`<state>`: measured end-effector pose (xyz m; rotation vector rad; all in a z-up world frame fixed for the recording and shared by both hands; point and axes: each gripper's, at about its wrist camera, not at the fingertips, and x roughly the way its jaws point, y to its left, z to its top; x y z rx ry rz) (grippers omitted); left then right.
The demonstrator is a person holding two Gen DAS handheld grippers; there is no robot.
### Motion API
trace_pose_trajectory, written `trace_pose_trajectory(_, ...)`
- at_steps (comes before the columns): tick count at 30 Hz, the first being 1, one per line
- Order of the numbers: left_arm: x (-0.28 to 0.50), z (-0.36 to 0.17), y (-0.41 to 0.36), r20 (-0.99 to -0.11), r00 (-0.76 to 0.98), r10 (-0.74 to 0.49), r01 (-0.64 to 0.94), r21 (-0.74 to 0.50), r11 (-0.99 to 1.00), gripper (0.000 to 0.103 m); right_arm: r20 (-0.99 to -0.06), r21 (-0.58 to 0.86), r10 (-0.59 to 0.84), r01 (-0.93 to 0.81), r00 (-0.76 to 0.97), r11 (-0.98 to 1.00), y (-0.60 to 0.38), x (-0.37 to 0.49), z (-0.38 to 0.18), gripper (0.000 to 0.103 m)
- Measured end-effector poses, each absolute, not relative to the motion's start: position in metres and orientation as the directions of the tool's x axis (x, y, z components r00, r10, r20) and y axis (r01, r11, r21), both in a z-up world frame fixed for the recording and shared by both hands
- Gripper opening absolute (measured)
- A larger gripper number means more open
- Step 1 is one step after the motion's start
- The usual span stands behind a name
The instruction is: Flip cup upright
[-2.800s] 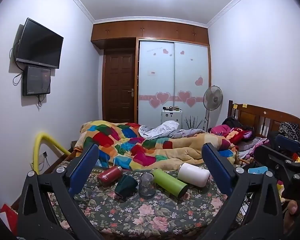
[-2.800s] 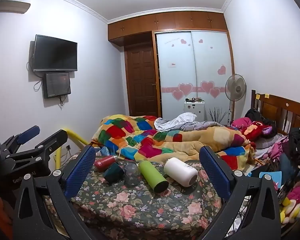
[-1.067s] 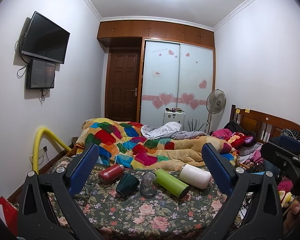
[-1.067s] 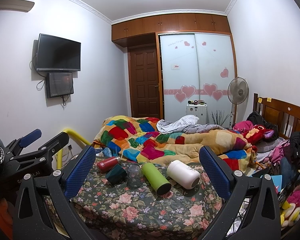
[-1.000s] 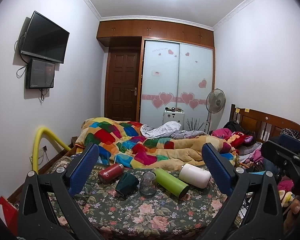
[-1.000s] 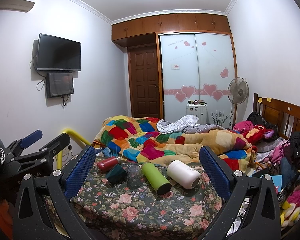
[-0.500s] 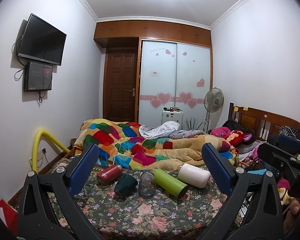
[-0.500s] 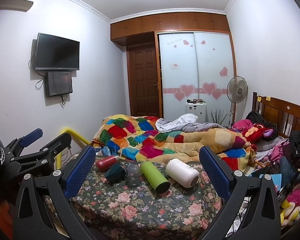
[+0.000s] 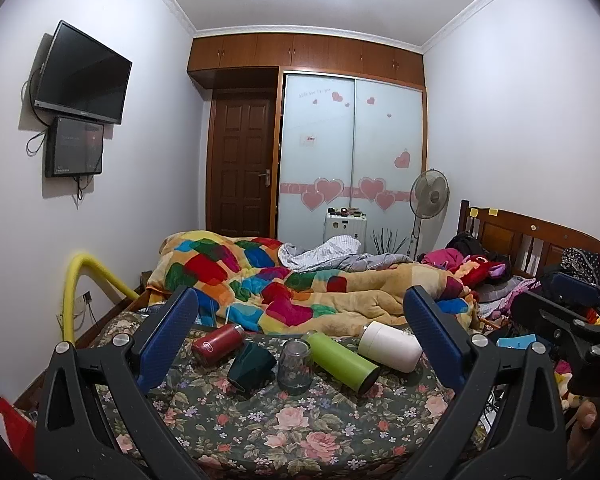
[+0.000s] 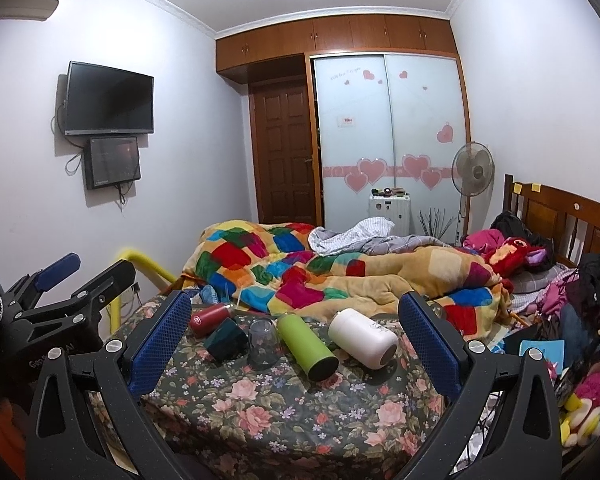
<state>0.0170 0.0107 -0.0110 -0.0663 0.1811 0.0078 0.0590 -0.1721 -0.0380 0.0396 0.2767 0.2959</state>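
Floral bedspread (image 9: 284,420): 5 cups (image 9: 294,367), 2 claws (image 9: 300,340).

My left gripper (image 9: 302,322) held level, jaws spread wide, nothing between fingers (image 9: 168,336). My right gripper (image 10: 296,320) same: level, wide apart, empty. Both side by side, facing forward.

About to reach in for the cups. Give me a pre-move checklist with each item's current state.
1. Left tool open, holding nothing: ok.
2. Right tool open, holding nothing: ok.
3. Clear glass cup upright: not ok, appears mouth-down.
4. Dark green cup upright: not ok, on its side.
5. Green bottle apart from the glass: cannot tell.
6. Floral bedspread firm enough for a stood cup: cannot tell.
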Motion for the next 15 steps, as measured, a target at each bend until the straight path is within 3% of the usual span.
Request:
trace_pose_trajectory(8,0.054,-0.036,0.026,-0.255,0.967,0.022,-0.043,-0.077,0.996,0.103,-0.319,0.082,0.285,-0.273,0.904,0.958,-0.17,0.082,-0.051,0.103)
trace_pose_trajectory(15,0.148,-0.109,0.07,-0.514,0.856,0.053,-0.101,-0.066,0.993,0.103,-0.395,0.096,0.267,-0.249,0.879,0.964,-0.17,0.111,-0.068,0.103)
